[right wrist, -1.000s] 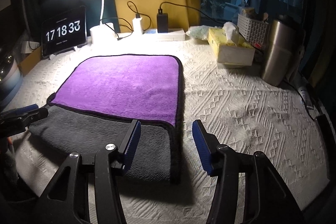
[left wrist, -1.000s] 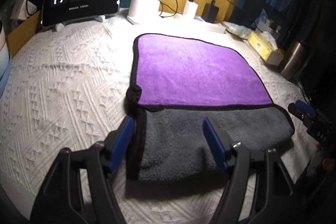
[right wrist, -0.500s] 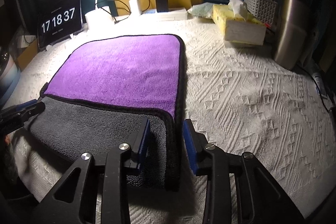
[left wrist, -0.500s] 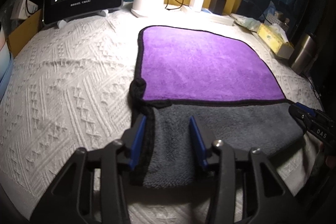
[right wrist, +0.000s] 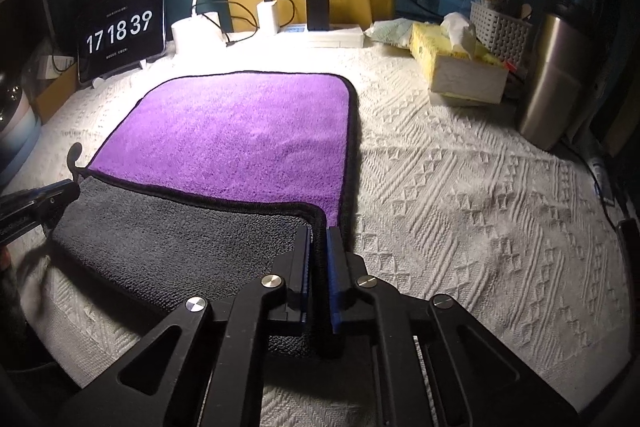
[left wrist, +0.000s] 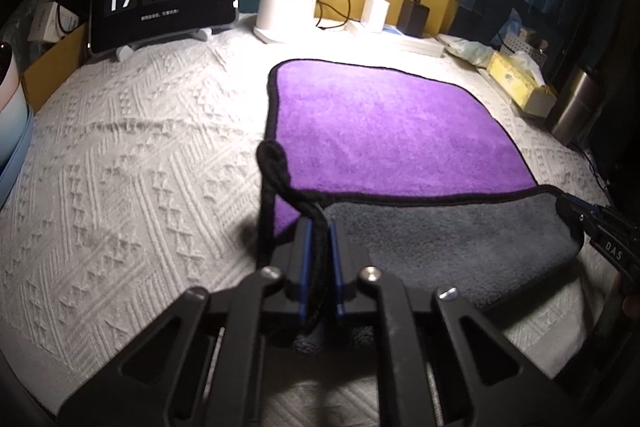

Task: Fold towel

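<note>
My left gripper [left wrist: 319,227] pinches towel [left wrist: 384,131] near-left corner; right gripper [right wrist: 318,233] clamped on near-right corner; grey flap folded over purple.

Bare white bedspread [right wrist: 460,195] is seen right of the towel [right wrist: 240,131]; the far edge is blocked by a clock [right wrist: 120,31], lamp base [right wrist: 196,29] and tissue box [right wrist: 456,71].

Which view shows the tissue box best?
The right wrist view: the tissue box sits large and well lit, with a tissue sticking out on top. The left wrist view shows it small and dim near the right edge.
</note>
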The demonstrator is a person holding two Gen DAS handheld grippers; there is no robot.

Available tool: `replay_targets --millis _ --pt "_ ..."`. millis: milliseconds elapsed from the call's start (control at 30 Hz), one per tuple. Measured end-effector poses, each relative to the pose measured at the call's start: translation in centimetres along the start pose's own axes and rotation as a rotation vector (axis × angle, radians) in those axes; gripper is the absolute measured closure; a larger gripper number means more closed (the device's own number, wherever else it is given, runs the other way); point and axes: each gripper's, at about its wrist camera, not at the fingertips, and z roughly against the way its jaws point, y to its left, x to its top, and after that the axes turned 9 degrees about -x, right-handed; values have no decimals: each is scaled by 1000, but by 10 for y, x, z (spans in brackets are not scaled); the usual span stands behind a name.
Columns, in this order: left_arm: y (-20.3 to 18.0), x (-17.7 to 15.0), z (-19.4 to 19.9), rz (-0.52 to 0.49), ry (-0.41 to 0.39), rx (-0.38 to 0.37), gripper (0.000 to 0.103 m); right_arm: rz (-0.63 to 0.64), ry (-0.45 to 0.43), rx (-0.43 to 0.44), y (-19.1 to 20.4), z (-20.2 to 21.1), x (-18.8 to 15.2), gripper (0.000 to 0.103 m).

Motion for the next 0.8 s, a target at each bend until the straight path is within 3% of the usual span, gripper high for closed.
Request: replay_targets --millis 367,800 --pt "1 6 20 8 -60 -17 95 1 -67 -16 0 24 11 95" --pt "2 22 37 -22 -146 17 95 5 -116 -37 -1 40 22 96"
